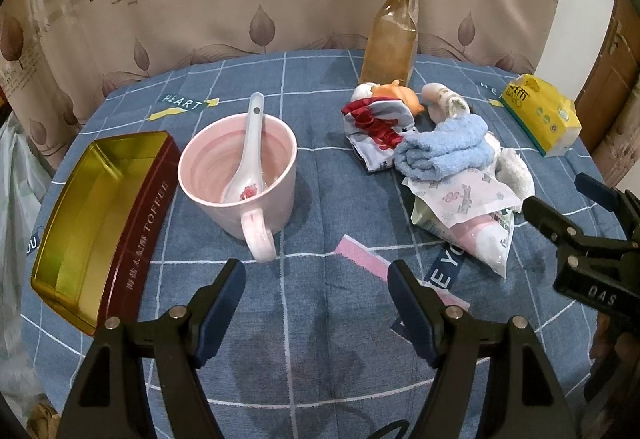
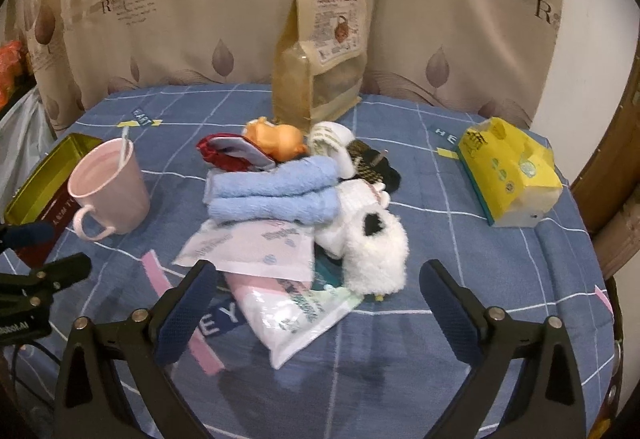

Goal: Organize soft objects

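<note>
A pile of soft things lies on the blue checked tablecloth (image 2: 460, 259): a folded light-blue towel (image 2: 272, 195) (image 1: 442, 145), a white fluffy toy (image 2: 376, 251), a red and white cloth (image 2: 236, 155) (image 1: 376, 119), an orange toy (image 2: 276, 137), a rolled white sock (image 2: 332, 147), dark socks (image 2: 372, 163) and flat soft packets (image 2: 256, 247) (image 1: 464, 199). My right gripper (image 2: 316, 303) is open just in front of the pile, above a pink-white packet (image 2: 288, 315). My left gripper (image 1: 316, 291) is open and empty in front of the pink mug (image 1: 240, 175).
An open gold tin (image 1: 96, 215) with a dark red side stands left of the mug, which holds a white spoon (image 1: 248, 151). A tall brown snack bag (image 2: 320, 51) stands behind the pile. A yellow tissue pack (image 2: 508, 175) lies at the right. A curtain hangs behind.
</note>
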Tool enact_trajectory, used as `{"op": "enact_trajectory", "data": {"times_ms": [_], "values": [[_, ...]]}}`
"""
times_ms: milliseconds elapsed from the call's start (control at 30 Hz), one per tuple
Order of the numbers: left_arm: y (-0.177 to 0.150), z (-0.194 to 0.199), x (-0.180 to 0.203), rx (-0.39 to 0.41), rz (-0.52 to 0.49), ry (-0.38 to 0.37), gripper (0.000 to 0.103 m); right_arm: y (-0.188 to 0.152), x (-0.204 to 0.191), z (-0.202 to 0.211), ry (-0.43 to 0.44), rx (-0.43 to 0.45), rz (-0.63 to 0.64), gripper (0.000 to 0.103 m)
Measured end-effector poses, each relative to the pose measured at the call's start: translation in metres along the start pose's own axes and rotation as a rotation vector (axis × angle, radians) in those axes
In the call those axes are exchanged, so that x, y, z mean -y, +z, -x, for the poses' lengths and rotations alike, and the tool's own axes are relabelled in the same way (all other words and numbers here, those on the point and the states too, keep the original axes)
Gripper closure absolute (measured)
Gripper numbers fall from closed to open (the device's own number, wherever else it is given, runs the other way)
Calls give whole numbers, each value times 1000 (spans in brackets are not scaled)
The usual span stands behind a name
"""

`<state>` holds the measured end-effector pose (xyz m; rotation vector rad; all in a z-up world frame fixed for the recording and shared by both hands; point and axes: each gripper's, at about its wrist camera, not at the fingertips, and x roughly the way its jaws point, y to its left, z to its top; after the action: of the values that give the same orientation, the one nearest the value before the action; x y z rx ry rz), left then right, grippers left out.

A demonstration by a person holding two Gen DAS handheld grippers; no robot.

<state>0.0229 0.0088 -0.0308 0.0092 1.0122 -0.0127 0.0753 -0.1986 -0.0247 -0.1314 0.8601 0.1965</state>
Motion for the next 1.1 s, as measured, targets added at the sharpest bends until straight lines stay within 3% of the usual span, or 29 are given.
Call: {"op": "enact_trajectory", "data": {"times_ms": [200,600,867,967,1033,1100], "values": [[0,-4,4,-10,-12,-4,27,-5,21,-9,-32,-26,-18,26],[4,-11,18,-18,-53,-11,27,-4,47,-48,-54,-84,-39,27],[10,-15,35,-11,-116,-28,27,-1,53,-79,-22,-115,-46,39],[13,-16,43,-5,-140,-41,27,-2,56,-89,-3,-122,-56,48],[16,-16,46,0,-156,-53,27,-2,58,-93,21,-123,-64,59],[20,-16,51,10,-171,-65,27,-2,59,-96,42,-121,-68,63]]}}
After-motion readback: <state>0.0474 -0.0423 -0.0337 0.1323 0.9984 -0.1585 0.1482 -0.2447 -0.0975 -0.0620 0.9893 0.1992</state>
